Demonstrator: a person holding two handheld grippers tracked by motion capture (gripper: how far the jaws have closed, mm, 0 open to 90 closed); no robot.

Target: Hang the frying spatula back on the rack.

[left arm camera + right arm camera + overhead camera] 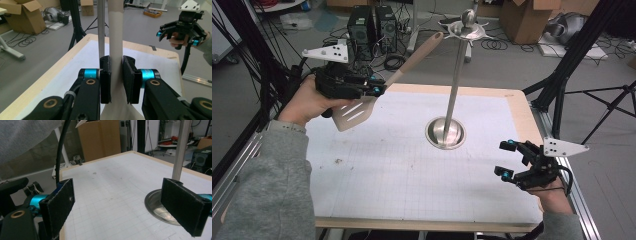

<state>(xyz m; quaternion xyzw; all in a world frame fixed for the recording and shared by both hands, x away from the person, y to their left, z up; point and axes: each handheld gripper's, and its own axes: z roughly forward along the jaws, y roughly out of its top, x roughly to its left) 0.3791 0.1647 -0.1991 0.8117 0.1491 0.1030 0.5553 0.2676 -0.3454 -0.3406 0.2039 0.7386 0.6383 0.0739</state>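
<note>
My left fingers (105,80) are clamped on the neck of a slotted spatula (377,95), right where the handle starts to widen into the blade. In the left gripper view the pale handle runs straight up between the two pads, so the hold looks centred and square. The left gripper (374,90) has it up in the air over the far-left part of the worktop (412,170), blade hanging down toward me and the handle pointing up and away toward the top of the utensil stand (454,85).

My right gripper (506,159) is just hanging out near the right edge of the worktop, fingers spread wide with nothing between them. The stand's round base sits just past them in the right gripper view.

How it'll handle: looks like a light plastic or nylon turner, fairly stiff in the handle, with the thin slotted blade probably flexing a bit. The surface looks smooth, so it could swivel in the pads if I swing it fast. Holding at the neck keeps the balance easy. I think there's a hole at the handle tip for hanging, but it's too small here to be sure. The stand's hooks are up at the crown, and the stand looks top-heavy enough to rock if bumped.
</note>
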